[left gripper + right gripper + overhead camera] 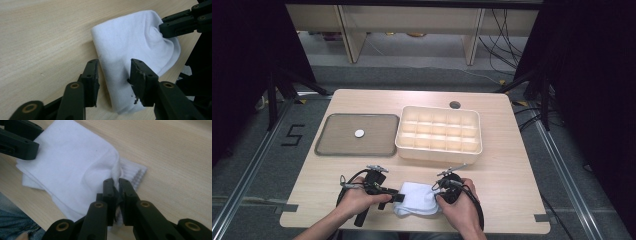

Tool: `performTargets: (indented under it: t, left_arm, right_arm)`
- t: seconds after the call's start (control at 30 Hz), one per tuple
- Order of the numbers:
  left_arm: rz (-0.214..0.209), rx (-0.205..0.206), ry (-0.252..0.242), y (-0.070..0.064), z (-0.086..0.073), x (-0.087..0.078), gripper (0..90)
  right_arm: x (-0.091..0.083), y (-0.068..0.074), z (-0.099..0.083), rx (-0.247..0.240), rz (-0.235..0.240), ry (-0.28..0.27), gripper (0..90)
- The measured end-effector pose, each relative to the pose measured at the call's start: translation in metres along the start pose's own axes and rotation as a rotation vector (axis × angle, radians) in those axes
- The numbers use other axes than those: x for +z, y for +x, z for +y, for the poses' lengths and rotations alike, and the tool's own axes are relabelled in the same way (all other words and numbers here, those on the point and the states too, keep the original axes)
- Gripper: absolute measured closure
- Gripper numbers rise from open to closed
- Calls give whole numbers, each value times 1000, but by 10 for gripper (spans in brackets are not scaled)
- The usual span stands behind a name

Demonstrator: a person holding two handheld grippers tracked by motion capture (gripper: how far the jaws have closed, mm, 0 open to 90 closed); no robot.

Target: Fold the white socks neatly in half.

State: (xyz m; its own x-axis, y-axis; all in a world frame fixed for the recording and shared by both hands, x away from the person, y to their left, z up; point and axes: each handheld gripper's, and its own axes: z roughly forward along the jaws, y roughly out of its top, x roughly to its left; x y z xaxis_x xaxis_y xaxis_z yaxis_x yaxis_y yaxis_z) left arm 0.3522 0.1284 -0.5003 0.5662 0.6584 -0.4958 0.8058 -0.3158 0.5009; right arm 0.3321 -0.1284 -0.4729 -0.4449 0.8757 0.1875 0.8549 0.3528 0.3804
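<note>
Two claws work the white sock on the desk — right claw pinches its edge, left claw gapes astride it; folding underway, next close left.

A: What do the right gripper's jaws hold?
B: They're pinched nearly together on a fold of the white sock, by its ribbed cuff.
A: And top left?
B: The left gripper, probably resting on the sock's far end; the wooden table lies beneath.

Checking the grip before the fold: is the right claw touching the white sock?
Touching. In the right gripper view the right claw is shut on an edge of the white sock.
</note>
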Motion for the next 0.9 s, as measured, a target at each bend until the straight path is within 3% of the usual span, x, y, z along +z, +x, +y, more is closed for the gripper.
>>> performTargets:
  t: [0.17,0.23,0.27,0.3,0.4,0.43,0.47,0.5,0.57,0.6,0.63,0.67,0.73,0.77,0.9]
  left_arm:
    - [-2,-2,15,0,-2,5,685]
    - [10,23,20,-1,-1,5,724]
    - [9,29,16,-1,-2,5,741]
    - [8,30,9,-1,-2,6,768]
    - [29,59,11,-3,-2,6,780]
    - [33,65,12,-3,-2,6,784]
    - [32,63,9,-4,-3,6,784]
    - [34,64,8,-4,-3,6,784]
    - [35,64,7,-4,-3,6,783]
    - [36,64,7,-4,-3,6,783]
    - [37,64,6,-4,-3,6,783]
    - [38,65,5,-4,-3,6,783]
    - [23,68,-2,-4,-3,7,783]
    - [35,70,3,-5,-3,6,783]
    - [40,77,9,-5,-3,6,783]
  right_arm:
    - [0,0,-1,-6,3,-18,841]
    - [0,-1,-1,-7,4,-16,823]
    - [-1,1,0,22,4,4,805]
    - [-1,-1,0,0,2,-23,757]
    - [-7,0,2,10,-12,-41,717]
    - [-19,-1,4,-25,-16,-112,710]
    - [-19,-1,4,-25,-16,-112,710]
    - [-31,4,8,-45,-41,-176,745]
    - [-35,8,10,-68,-41,-200,778]
    - [-36,13,12,-88,-16,-213,804]
    - [-29,21,17,-127,57,-182,850]
    - [-29,21,17,-127,57,-182,850]
    - [-17,29,19,-126,90,-114,873]
    - [-10,32,19,-150,96,-88,882]
    - [11,38,17,-132,116,5,900]
